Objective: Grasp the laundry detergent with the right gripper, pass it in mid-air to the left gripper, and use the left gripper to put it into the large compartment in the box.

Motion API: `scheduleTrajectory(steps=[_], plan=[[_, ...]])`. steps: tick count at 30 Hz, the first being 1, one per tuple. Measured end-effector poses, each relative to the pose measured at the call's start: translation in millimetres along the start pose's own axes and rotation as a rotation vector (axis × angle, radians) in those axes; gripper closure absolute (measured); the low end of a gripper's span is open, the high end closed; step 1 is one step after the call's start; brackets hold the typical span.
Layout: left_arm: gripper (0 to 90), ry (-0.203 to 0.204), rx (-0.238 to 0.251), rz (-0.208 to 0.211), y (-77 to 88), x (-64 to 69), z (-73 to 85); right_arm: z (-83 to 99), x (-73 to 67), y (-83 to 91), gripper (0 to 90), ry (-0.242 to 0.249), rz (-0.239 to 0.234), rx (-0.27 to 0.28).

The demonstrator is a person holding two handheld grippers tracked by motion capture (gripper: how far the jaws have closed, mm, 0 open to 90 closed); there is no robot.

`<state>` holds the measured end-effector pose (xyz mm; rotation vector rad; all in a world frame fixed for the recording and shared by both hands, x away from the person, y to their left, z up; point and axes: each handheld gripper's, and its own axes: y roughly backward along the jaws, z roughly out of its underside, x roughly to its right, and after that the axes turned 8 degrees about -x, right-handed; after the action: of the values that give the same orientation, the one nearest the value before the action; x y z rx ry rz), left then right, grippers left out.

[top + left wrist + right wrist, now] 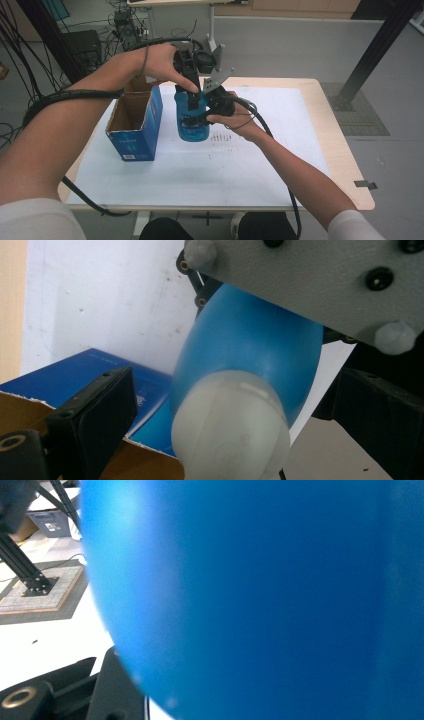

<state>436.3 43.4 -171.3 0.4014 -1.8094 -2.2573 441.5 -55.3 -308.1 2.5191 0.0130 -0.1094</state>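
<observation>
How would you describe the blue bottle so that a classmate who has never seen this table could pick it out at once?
Start at the wooden table covered by a white sheet. Near its middle, just right of the open blue cardboard box, stands the blue bottle. Unlike the square box, it is round and translucent with a whitish cap, and the right claw grips its side.

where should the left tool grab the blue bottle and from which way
Grip the pale cap at the top of the blue bottle, coming down from above. The bottle stands upright with the right tool shut on its body, and the left tool already has its jaws open either side of the cap.
</observation>
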Motion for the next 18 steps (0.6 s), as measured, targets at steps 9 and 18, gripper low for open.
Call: scheduleTrajectory(steps=[9, 18], plan=[[4.7, -0.008, -0.001, -0.004, -0.7, 2.9, -0.9, -1.7, -2.3, 3.2, 44.3, 0.004, -0.003, 0.010], [4.8, -0.021, 0.005, 0.003, -1.7, 4.4, -2.4, -3.5, -3.2, 6.7, 44.3, 0.035, 0.001, 0.031]])
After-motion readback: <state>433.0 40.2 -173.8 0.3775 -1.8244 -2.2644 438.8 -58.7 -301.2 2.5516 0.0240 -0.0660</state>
